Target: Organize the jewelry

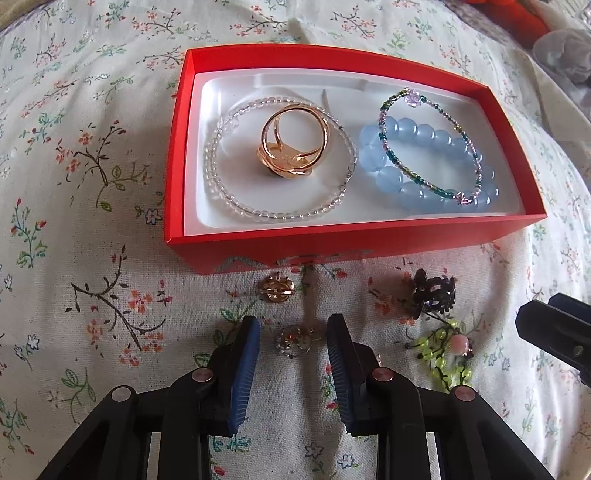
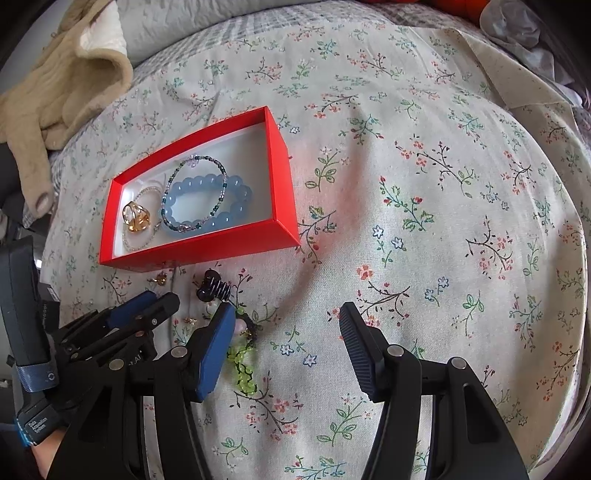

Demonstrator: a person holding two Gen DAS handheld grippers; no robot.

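Observation:
A red box [image 1: 354, 240] with a white liner holds a gold ring [image 1: 291, 147], a clear bead bracelet [image 1: 221, 162], a blue bead bracelet [image 1: 424, 136] and a thin seed-bead bracelet [image 1: 476, 173]. On the floral cloth in front of it lie a small gold piece [image 1: 277, 290], a dark hair claw [image 1: 434, 291], a green beaded piece [image 1: 450, 350] and a small sparkly piece [image 1: 295, 341]. My left gripper [image 1: 293, 332] points down with its pads either side of the sparkly piece, a sliver apart from it. My right gripper [image 2: 285, 308] stands open over bare cloth, right of the green piece [image 2: 243, 369].
The cloth covers a soft, wrinkled bed. A beige garment [image 2: 62, 85] lies at the far left and crumpled plastic [image 2: 517, 26] at the far right. The left gripper [image 2: 160, 297] sits close beside my right gripper's left finger.

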